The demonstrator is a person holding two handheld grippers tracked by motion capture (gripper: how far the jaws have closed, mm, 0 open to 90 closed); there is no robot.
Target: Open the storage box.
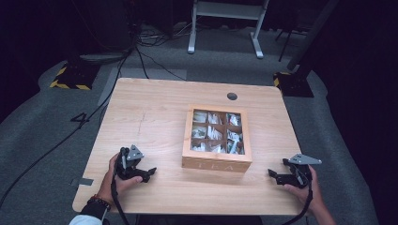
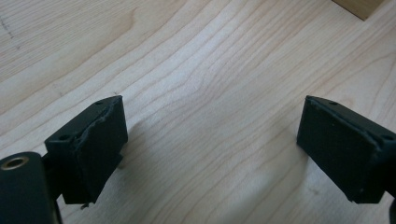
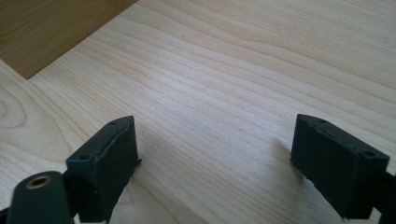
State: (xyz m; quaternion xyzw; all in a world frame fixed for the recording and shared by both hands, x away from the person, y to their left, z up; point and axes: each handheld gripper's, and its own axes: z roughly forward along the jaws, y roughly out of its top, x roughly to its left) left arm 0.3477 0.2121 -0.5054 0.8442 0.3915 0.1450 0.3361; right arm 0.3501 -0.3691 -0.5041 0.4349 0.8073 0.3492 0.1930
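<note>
The left black two-jaw tongs (image 1: 151,172) carry a small grey three-cornered plate (image 1: 135,152) on top, and a black cable (image 1: 115,202) trails from them along the forearm; the right black two-jaw tongs (image 1: 272,175) bear a like grey three-cornered plate (image 1: 305,160) and a black cable (image 1: 307,202) of their own; seen close in the left gripper view, the left tongs' blocky matt-black pads (image 2: 95,144) have small screw holes on their top edges, worn and frayed rims, and a brass-coloured ring (image 2: 14,163) set in a rounded black part; the right gripper view shows matching black pads (image 3: 109,161) and a brass-coloured ring (image 3: 38,181); the left wrist wears a dark beaded bracelet (image 1: 99,202) above a white sleeve cuff (image 1: 87,219).
</note>
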